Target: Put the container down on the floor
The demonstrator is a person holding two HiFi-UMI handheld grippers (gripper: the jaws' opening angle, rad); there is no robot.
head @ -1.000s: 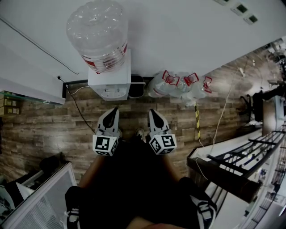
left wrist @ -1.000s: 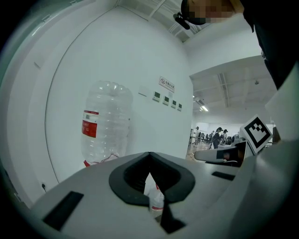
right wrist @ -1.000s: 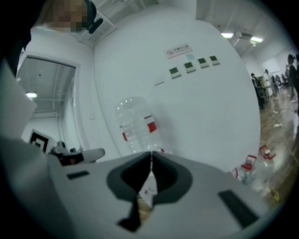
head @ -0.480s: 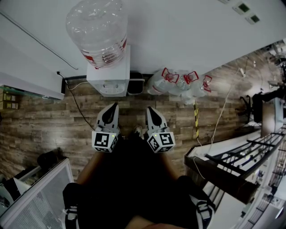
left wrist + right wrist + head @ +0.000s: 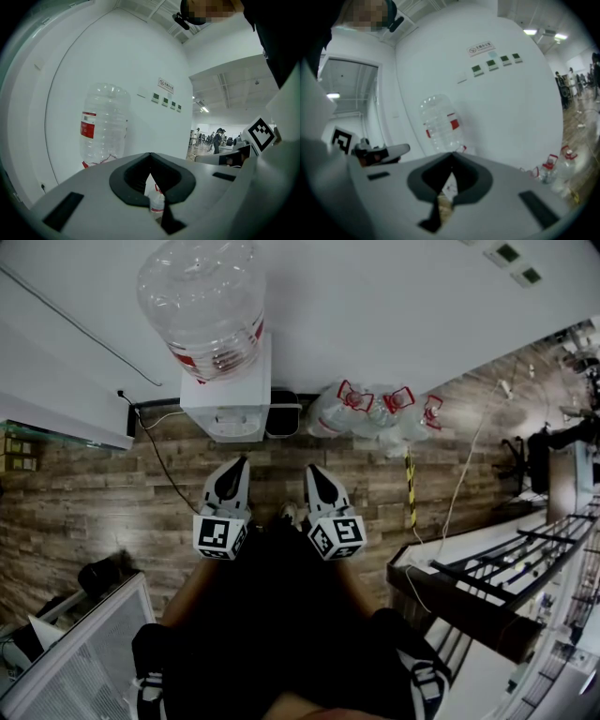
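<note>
The container, a large clear water bottle (image 5: 202, 301) with a red label, stands neck-down on a white dispenser (image 5: 230, 404) against the wall. It also shows in the left gripper view (image 5: 103, 124) and the right gripper view (image 5: 439, 124). My left gripper (image 5: 240, 465) and right gripper (image 5: 312, 471) hover side by side above the wood floor, a short way in front of the dispenser and apart from it. Both point toward the wall. Each has its jaws closed tip to tip with nothing held, as the left gripper (image 5: 150, 157) and the right gripper (image 5: 451, 157) show.
Several empty clear bottles with red handles (image 5: 375, 413) lie on the floor right of the dispenser, beside a dark bin (image 5: 286, 418). A cable (image 5: 164, 460) runs across the floor at the left. A black railing (image 5: 497, 577) stands at the right, a white cabinet (image 5: 84, 662) at lower left.
</note>
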